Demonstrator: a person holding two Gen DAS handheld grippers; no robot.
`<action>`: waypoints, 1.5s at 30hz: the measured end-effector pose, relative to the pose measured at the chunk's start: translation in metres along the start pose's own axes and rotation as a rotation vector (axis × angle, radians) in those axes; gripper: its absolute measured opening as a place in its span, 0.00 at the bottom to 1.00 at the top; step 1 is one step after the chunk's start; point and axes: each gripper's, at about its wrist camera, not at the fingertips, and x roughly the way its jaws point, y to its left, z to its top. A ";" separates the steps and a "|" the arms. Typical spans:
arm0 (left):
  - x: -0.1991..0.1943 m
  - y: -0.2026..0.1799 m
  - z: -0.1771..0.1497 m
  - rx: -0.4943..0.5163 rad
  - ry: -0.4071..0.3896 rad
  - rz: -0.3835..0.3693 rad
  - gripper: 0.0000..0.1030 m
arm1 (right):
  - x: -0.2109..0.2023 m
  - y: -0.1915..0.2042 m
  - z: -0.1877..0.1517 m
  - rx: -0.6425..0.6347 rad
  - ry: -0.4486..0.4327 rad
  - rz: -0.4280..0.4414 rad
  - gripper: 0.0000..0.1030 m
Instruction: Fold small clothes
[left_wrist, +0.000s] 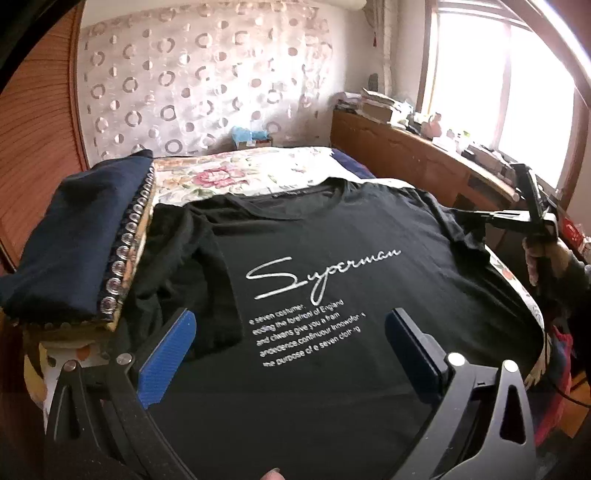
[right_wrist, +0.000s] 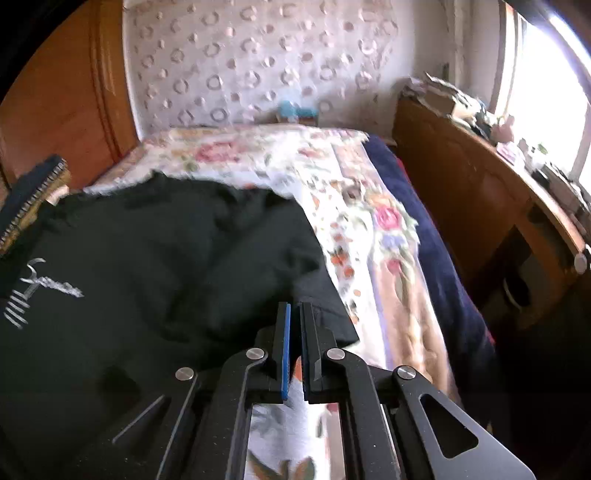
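I see the bed (left_wrist: 258, 173) filling most of both views, covered by a floral bedspread (right_wrist: 369, 229) that runs to the far edge under a curtain with ring patterns (left_wrist: 177, 85). A wooden desk (left_wrist: 413, 155) stands along the bed's right edge, cluttered on top, below a bright window (left_wrist: 498, 92). Spread flat across the near half of the bed lies the black T-shirt (left_wrist: 332, 229), chest up, its white script print readable and its collar toward the far edge. Its left sleeve is folded in over the body; its right sleeve reaches the bed's right edge. At the left edge sits a folded navy garment (left_wrist: 74, 236) with a row of clear beads along its side, just beside the shirt.

My left gripper (left_wrist: 291, 336) hangs above the shirt's lower half with its blue pads spread wide, nothing between them. My right gripper (right_wrist: 295, 314) is at the right sleeve, jaws pinched nearly together on the sleeve's hem, as far as the blurred right wrist view lets me judge.
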 end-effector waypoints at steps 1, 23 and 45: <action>-0.002 0.002 0.000 -0.004 -0.004 0.002 0.99 | -0.003 0.007 0.004 -0.014 -0.017 0.013 0.04; -0.011 0.007 0.001 -0.008 -0.022 -0.004 0.99 | 0.028 0.098 0.016 -0.144 -0.017 0.192 0.42; -0.008 0.015 -0.004 -0.035 -0.016 -0.007 0.99 | 0.008 0.117 -0.038 -0.148 0.053 0.283 0.42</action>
